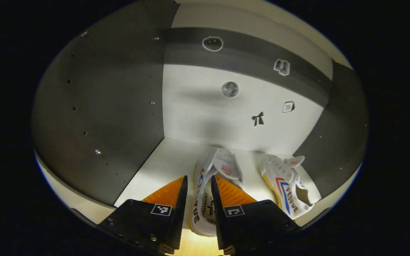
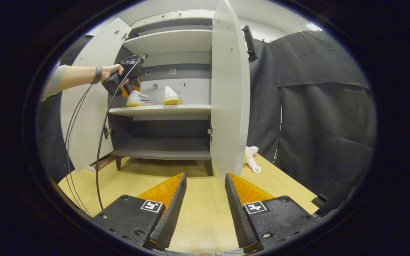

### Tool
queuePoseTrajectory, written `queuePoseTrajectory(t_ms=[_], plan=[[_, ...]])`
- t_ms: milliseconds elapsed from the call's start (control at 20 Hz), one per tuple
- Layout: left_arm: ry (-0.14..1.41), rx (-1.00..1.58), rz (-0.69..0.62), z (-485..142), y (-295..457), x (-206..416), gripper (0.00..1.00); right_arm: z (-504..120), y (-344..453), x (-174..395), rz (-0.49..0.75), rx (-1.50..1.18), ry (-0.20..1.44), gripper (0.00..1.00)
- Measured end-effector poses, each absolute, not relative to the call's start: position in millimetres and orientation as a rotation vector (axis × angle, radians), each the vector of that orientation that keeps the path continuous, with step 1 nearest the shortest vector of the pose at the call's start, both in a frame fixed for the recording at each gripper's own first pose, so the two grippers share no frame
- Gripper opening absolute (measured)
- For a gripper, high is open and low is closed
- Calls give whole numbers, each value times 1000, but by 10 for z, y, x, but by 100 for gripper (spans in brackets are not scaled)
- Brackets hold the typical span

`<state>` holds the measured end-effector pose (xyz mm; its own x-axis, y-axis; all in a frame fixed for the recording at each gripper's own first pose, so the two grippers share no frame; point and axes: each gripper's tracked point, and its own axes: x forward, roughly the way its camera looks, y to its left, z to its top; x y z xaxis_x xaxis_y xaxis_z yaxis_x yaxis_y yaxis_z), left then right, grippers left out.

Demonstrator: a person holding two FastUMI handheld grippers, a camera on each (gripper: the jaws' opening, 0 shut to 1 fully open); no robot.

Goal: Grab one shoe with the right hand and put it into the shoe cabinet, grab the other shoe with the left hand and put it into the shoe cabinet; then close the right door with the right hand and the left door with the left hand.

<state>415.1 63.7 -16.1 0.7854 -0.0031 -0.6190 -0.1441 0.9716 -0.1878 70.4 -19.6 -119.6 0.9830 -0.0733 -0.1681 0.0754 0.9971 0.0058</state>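
Note:
Two white shoes with red and blue stripes rest on the cabinet's middle shelf (image 1: 162, 160). My left gripper (image 1: 199, 177) is shut on the side wall of the left shoe (image 1: 203, 209), one finger inside its opening. The other shoe (image 1: 287, 188) lies to its right, apart. In the right gripper view, a hand holds the left gripper (image 2: 128, 76) at the shelf (image 2: 162, 110), with the held shoe (image 2: 139, 99) and the second shoe (image 2: 171, 96) side by side. My right gripper (image 2: 205, 174) is open and holds nothing, low over the wooden surface (image 2: 198, 199) in front of the cabinet.
Both cabinet doors stand open: the right door (image 2: 230, 99) edge-on ahead of my right gripper, the left door (image 2: 84, 106) swung wide. Cables (image 2: 100, 142) hang from the left gripper. A pink soft toy (image 2: 251, 158) lies behind the right door. Stickers (image 1: 230, 89) dot the back wall.

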Motion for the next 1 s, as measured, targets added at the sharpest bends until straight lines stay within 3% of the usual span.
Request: queuePoseTrajectory(t_ms=[350, 400, 700, 750, 800, 1000], plan=[[378, -157, -25, 728, 590, 2978, 36, -1066, -53, 557, -25, 6, 130, 69], [325, -136, -23, 770, 583, 2742, 36, -1039, -34, 529, -18, 5, 124, 73], [100, -34, 86, 502, 658, 1324, 36, -886, 20, 314, 19, -2, 97, 69], [84, -26, 107, 429, 620, 1170, 19, -863, 33, 278, 24, -6, 96, 70], [74, -32, 116, 321, 582, 1002, 36, -846, 43, 250, 27, -10, 91, 70], [93, -43, 147, -138, 459, 448, 42, -822, 90, 140, 33, -19, 87, 70]])
